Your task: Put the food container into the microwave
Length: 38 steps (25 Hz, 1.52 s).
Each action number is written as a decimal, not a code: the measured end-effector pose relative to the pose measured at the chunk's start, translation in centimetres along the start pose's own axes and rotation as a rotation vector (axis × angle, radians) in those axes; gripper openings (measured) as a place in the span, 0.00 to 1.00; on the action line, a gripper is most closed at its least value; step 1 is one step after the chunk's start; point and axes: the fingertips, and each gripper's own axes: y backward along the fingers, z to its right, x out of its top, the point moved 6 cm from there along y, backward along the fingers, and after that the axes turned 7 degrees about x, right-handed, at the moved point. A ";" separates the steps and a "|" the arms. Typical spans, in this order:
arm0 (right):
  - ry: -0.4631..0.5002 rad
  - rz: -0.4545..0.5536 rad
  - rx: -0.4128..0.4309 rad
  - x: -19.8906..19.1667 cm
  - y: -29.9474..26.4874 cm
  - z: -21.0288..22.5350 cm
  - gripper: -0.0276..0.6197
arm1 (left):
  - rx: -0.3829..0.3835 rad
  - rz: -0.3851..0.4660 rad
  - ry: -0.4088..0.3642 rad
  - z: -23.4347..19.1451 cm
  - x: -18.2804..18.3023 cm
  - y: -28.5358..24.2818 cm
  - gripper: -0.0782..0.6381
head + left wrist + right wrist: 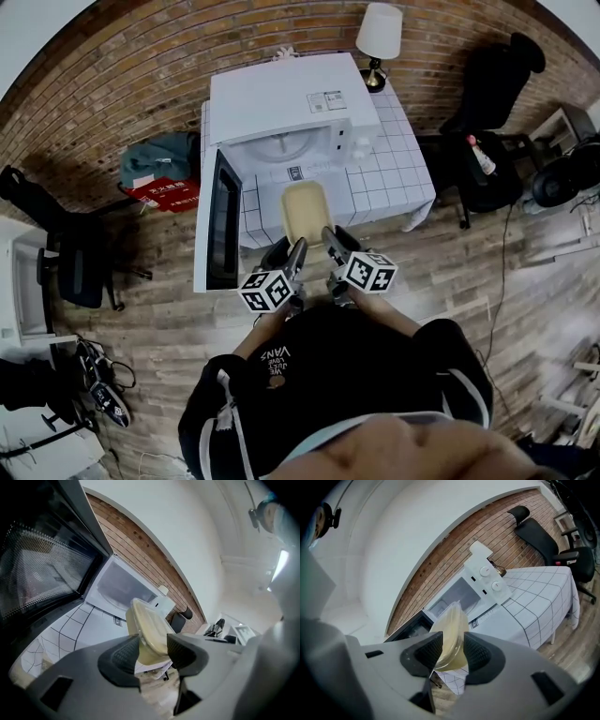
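The left tongs [152, 651] and the right tongs [449, 653] each grip the near end of the food container [307, 211], near the open microwave [281, 103].

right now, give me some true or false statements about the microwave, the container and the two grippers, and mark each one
1. The white microwave has its door open. True.
2. The pale yellow plastic food container sits inside the microwave. False: it is held outside, in front of the opening.
3. The left gripper and the right gripper are both shut on the container. True.
4. The cloth under the microwave is plain red. False: it is white with a dark grid.
5. A white-shaded lamp stands at the table's far corner. True.
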 end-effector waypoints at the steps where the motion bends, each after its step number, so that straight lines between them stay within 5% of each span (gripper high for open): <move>1: 0.000 -0.003 0.005 0.3 -0.1 0.2 0.23 | 0.005 0.003 0.000 0.1 0.1 -0.3 0.38; 24: 0.014 -0.142 0.148 4.5 0.5 5.5 0.23 | 0.154 0.113 0.080 4.4 -2.4 -4.0 0.37; 38: 0.015 -0.139 0.141 5.8 -2.5 6.3 0.23 | 0.150 0.112 0.078 2.9 -0.1 -6.4 0.37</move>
